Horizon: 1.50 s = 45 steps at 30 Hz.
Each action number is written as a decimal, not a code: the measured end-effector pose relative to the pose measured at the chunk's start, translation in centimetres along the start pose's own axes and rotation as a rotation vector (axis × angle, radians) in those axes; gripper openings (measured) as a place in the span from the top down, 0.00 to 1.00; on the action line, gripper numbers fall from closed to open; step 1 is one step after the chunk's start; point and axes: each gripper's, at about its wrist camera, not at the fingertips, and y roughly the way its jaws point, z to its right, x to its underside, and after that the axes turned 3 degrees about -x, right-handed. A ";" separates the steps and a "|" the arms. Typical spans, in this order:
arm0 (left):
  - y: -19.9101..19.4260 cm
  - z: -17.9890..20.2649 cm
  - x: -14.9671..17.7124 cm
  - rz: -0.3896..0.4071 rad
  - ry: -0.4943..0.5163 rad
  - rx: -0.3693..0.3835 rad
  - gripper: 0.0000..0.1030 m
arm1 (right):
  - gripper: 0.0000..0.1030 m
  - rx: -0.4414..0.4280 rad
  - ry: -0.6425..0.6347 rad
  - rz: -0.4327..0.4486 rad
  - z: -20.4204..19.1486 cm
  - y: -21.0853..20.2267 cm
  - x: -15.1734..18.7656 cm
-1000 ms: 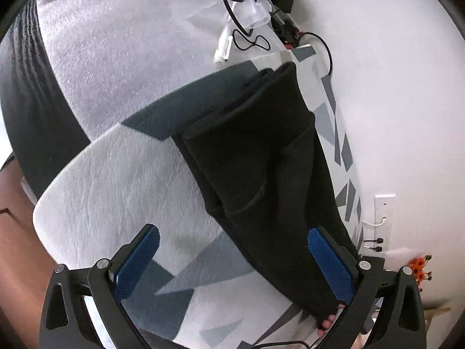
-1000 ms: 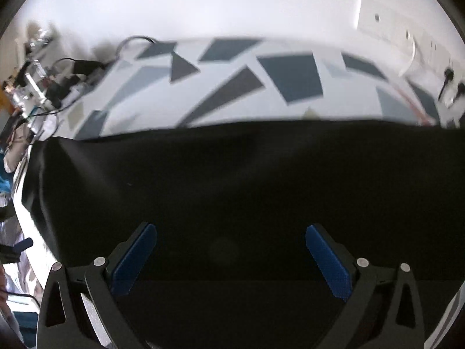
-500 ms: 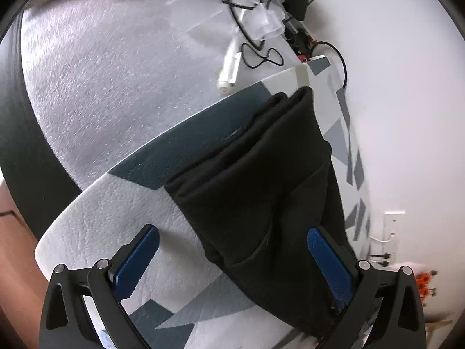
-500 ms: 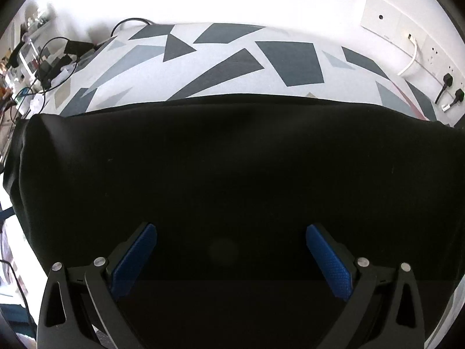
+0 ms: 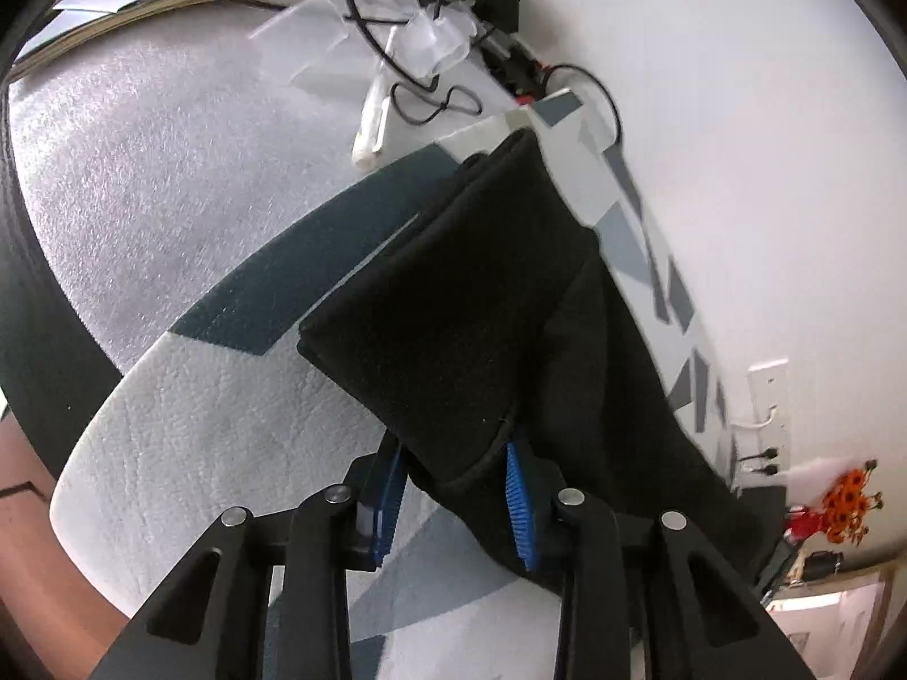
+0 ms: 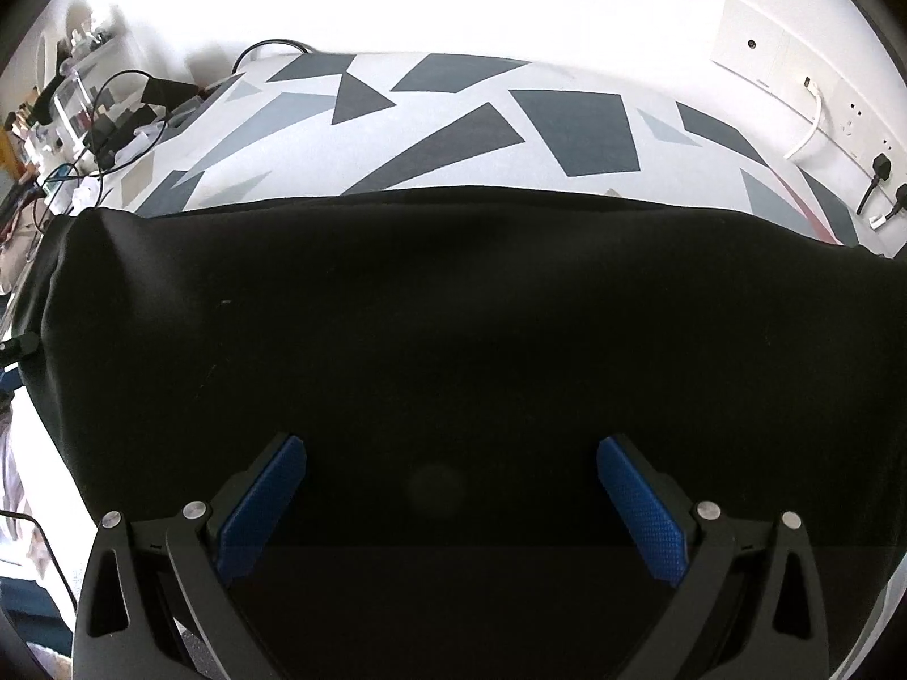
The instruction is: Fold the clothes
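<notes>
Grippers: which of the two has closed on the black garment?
The left gripper, pinching a fold of the black garment. The right gripper is open.

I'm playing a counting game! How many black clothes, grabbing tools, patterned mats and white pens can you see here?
Black garment: 1
Tools: 2 (left tool shut on the garment, right tool open above it)
Patterned mat: 1
White pen: 1
Total: 5
</notes>
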 end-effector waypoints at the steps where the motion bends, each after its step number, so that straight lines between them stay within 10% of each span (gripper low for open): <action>1: 0.0 -0.2 0.2 -0.002 -0.015 0.002 0.66 | 0.00 0.001 -0.002 0.001 0.0 0.0 0.0; 9: -0.7 -0.1 1.2 -0.009 -0.013 0.018 0.37 | 0.00 0.000 -0.018 0.004 -0.1 0.0 0.2; 19: -3.0 -3.8 -0.4 -0.196 -0.177 0.128 0.36 | 0.00 -0.096 -0.354 0.057 -7.4 -2.6 -0.3; 27: -3.5 -5.1 -1.9 -0.079 -0.006 -0.060 0.30 | 0.00 -0.185 -0.751 0.105 -19.7 -0.9 1.0; 40: 0.6 -2.8 -7.1 0.011 0.065 -0.061 0.30 | 0.07 -0.129 -0.711 0.027 -23.4 3.3 1.6; 45: -0.6 -2.7 -7.9 0.040 0.135 -0.116 0.30 | 0.28 -0.147 -0.723 0.035 -23.4 2.9 1.5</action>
